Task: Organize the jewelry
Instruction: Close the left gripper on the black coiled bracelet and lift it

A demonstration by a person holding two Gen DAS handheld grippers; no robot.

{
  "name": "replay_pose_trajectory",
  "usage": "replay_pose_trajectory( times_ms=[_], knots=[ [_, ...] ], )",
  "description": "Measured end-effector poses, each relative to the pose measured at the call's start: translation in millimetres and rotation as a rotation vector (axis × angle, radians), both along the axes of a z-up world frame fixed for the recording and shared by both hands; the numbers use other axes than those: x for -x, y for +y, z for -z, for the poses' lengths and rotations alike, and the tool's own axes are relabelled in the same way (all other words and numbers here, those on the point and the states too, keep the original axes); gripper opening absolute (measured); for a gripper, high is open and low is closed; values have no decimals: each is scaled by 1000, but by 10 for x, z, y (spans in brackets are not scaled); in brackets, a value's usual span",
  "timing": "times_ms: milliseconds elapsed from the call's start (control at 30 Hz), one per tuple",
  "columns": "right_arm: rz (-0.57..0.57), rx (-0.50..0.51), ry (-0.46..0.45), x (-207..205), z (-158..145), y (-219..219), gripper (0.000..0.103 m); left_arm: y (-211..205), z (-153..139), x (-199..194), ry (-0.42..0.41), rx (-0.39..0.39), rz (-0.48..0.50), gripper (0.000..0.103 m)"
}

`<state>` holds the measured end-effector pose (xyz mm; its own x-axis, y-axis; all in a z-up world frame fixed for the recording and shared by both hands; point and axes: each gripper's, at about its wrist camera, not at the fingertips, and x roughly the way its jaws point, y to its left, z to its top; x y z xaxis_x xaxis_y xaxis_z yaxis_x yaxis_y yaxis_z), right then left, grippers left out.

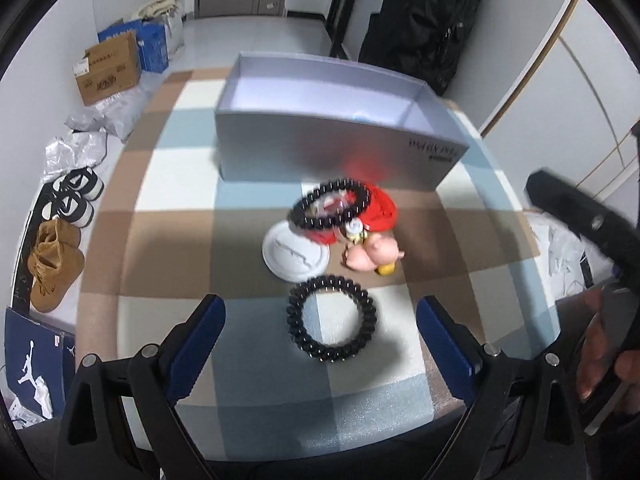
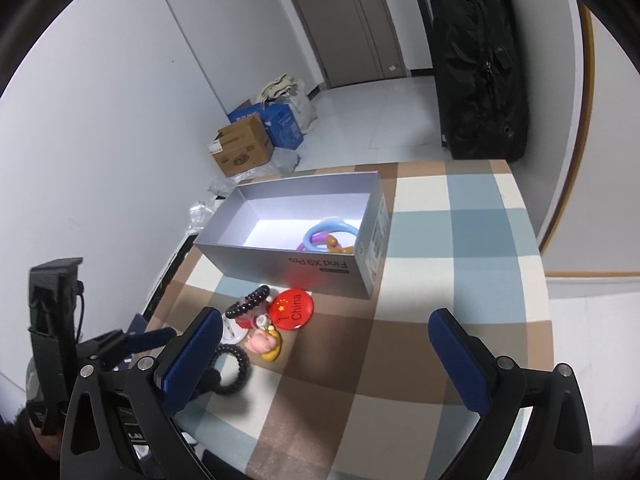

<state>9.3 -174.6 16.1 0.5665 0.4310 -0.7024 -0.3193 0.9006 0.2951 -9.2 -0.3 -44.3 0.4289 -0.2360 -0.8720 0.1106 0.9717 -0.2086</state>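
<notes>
In the left wrist view a black spiral band [image 1: 297, 320] lies flat on the checked tablecloth, between the wide-apart fingers of my left gripper [image 1: 320, 340], which is open and touches nothing. Just beyond lie a white disc [image 1: 292, 258], a black bead bracelet [image 1: 299, 216] over a red badge [image 1: 382, 206], and a pink pig figure [image 1: 374, 256]. Behind them stands an open grey box [image 1: 340, 148]. In the right wrist view my right gripper [image 2: 326, 360] hangs open over bare cloth, right of the pile. The box [image 2: 320, 268] holds coloured rings [image 2: 326, 232].
The table's left edge [image 1: 86, 280] drops to a floor with shoes [image 1: 52, 268], cardboard boxes [image 1: 108, 68] and plastic bags. A black suitcase [image 2: 476, 64] stands behind the table. A hand [image 1: 596, 340] holds the right gripper's body at the right of the left view.
</notes>
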Motion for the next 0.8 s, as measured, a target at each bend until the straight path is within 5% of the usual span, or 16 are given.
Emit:
replay_pose_trajectory(
  times_ms=[200, 367, 533, 733, 800],
  knots=[
    [15, -15, 12, -18, 7, -54, 103, -101, 38, 22, 15, -47, 40, 93],
    [18, -22, 16, -24, 5, -70, 103, -152, 61, 31, 20, -79, 52, 80],
    [25, -28, 20, -35, 19, -85, 103, -94, 46, 11, 12, -91, 45, 49],
    [33, -35, 30, -64, 34, -92, 103, -9, 34, -27, 42, 10, 33, 35],
    [33, -36, 32, -68, 38, -83, 103, 17, 37, -53, 58, 40, 33, 6]
  ],
)
